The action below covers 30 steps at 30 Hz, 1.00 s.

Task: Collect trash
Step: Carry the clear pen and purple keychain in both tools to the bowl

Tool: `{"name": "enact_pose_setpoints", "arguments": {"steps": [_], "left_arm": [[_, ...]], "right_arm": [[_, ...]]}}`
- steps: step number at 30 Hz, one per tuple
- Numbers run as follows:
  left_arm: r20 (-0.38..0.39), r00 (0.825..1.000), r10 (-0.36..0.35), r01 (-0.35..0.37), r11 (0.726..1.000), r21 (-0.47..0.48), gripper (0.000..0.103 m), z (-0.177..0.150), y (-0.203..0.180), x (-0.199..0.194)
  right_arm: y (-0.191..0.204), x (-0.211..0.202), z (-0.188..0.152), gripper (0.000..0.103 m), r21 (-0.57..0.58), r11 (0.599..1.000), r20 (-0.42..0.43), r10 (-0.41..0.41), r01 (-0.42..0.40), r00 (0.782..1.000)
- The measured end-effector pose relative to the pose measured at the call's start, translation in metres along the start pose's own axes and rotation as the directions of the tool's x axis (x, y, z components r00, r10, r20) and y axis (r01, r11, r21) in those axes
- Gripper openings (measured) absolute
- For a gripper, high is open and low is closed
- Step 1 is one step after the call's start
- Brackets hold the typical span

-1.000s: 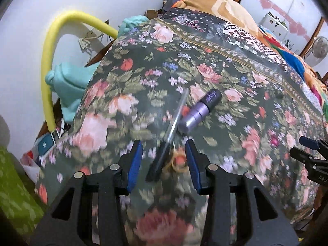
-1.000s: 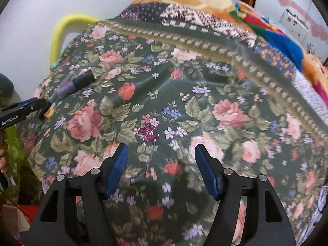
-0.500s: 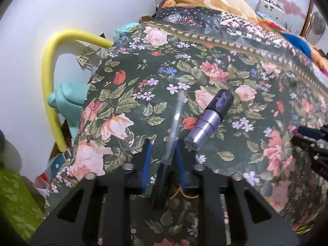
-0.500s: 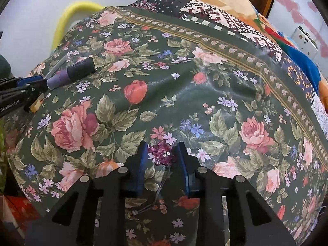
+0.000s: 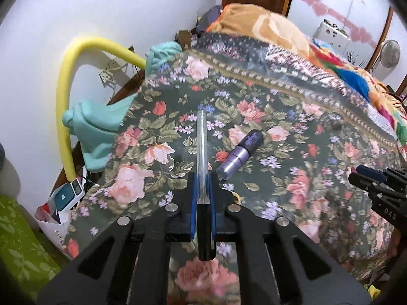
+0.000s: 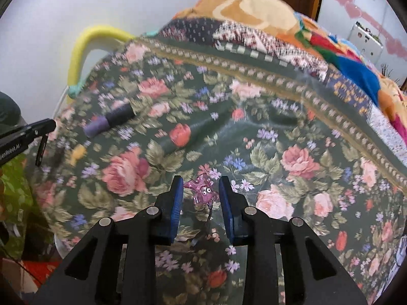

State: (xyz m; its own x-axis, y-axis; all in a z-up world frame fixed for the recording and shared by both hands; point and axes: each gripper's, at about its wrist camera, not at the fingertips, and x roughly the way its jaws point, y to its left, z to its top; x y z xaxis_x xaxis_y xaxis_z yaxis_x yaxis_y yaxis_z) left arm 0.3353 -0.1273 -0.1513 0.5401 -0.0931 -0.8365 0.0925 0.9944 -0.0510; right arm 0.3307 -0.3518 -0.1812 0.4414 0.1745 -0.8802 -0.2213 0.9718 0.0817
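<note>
- Left gripper [image 5: 202, 185]: jaws are pinching a clear pen [image 5: 202, 152] with a black cap; the barrel is sticking out forward past the blue pads, the cap end is hanging back below them.
- Right gripper [image 6: 201, 190]: jaws are sitting narrow around a small purple charm [image 6: 202, 190] with googly eyes; it is filling the gap, but I can't tell if both pads are actually pressing it. A thin cord is trailing from it down toward the bedspread.
- Floral bedspread [image 5: 292, 137] is lying under both grippers.
- A purple tube [image 5: 240, 154] with a dark cap is lying on the bedspread, just right of the pen and apart from it; also showing blurred in the right wrist view at far left.
- A yellow foam tube [image 5: 66, 86] is arching by the wall, with teal cloth [image 5: 94, 127] draped beside it.
- Right wrist view is motion-blurred.
</note>
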Motion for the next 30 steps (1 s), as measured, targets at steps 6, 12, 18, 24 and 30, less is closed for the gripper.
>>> {"name": "enact_pose_setpoints", "arguments": {"steps": [6,12,18,24,30], "left_arm": [[0.064,0.998,-0.001,0.001,1.000,-0.005,0.007,-0.009,-0.001,-0.052],[0.133,0.991,0.015,-0.014,1.000,-0.013,0.007,-0.022,0.004,-0.103],[0.180,0.983,0.044,-0.036,0.998,-0.047,0.007,-0.049,0.023,-0.147],[0.185,0.979,0.087,-0.065,0.990,-0.124,0.007,-0.086,0.054,-0.177],[0.158,0.975,0.157,-0.121,0.969,-0.218,0.007,-0.126,0.089,-0.198]], "right_arm": [[0.018,-0.051,0.007,0.026,-0.021,1.000,0.094,0.010,-0.008,0.996],[0.047,-0.098,0.010,0.026,-0.050,0.998,0.185,0.039,-0.030,0.982],[0.086,-0.136,0.006,0.026,-0.094,0.993,0.248,0.092,-0.071,0.964],[0.134,-0.159,-0.003,0.026,-0.169,0.976,0.269,0.177,-0.134,0.947],[0.193,-0.168,-0.015,0.026,-0.271,0.937,0.241,0.288,-0.221,0.927]]}}
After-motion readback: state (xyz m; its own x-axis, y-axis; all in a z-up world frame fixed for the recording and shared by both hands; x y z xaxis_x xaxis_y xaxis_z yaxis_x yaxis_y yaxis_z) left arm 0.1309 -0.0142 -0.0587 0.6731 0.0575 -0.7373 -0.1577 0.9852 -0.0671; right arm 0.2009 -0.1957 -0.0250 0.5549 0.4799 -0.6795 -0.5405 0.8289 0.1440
